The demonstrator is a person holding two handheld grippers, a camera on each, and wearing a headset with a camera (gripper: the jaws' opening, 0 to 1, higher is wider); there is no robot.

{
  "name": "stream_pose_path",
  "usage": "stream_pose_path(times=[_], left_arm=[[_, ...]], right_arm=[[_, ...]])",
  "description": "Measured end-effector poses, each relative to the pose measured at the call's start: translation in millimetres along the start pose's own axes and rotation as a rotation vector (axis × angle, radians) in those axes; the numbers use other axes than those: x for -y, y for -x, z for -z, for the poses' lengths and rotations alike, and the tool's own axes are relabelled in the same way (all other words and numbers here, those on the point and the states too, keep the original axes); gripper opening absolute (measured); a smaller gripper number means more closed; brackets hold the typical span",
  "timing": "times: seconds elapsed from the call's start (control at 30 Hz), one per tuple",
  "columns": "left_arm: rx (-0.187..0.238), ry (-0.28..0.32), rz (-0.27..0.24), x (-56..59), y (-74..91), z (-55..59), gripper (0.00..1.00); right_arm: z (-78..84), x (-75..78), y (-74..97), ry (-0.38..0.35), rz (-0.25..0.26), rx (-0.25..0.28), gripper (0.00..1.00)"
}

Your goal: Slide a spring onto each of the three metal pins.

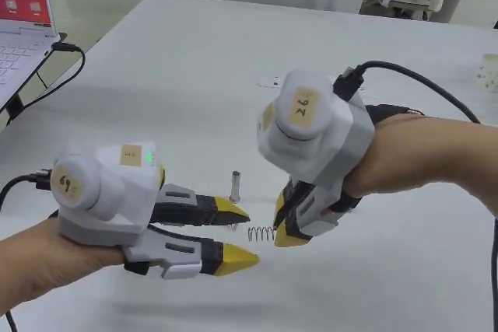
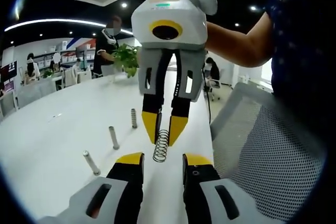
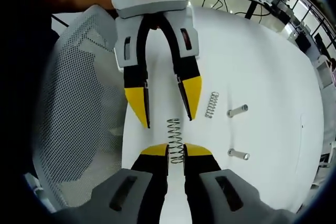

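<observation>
Held spring: a small wire spring lay level, low over the white desk, with one end caught by the right gripper.
Right gripper: the right gripper met the held spring from the right in the head view. Its yellow-tipped fingers were clamped on the spring's near end, and the rest of the coil stuck out ahead of them.
Left gripper: the left gripper faced the held spring's free end from the opposite side, near it but not touching. Its fingers stood spread, one to each side of the spring's line, gripping nothing.
Pins: three short metal pins stood upright on the desk in a row beside the held spring. The pin at the right gripper's end of the row looked ribbed; whether a coil sat on it could not be told.
Loose spring: a second spring lay flat on the desk on the pins' side of the held spring, just beside one pin.
Laptop: an open laptop sat well apart from the held spring, at the desk's far left edge.
</observation>
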State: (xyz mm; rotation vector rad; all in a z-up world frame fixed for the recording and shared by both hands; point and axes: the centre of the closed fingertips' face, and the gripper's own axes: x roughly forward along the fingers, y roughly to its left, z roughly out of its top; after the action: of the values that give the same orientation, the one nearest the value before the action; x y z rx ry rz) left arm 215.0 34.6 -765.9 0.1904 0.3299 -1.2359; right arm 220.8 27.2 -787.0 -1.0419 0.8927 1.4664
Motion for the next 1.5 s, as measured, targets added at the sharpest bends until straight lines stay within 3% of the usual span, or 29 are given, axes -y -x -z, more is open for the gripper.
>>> stream_pose_path(times=[0.77, 1.5], left_arm=[[-0.022, -0.033, 0.011, 2.0, -1.4, 5.3, 0.03], [-0.026, -0.024, 0.02, 2.1, -0.4, 6.2, 0.02]], right_arm=[[-6.6, -7.0, -3.4, 0.019, -0.023, 0.003, 0.08], [-7.5, -7.5, -5.5, 0.028, -0.03, 0.011, 0.09]])
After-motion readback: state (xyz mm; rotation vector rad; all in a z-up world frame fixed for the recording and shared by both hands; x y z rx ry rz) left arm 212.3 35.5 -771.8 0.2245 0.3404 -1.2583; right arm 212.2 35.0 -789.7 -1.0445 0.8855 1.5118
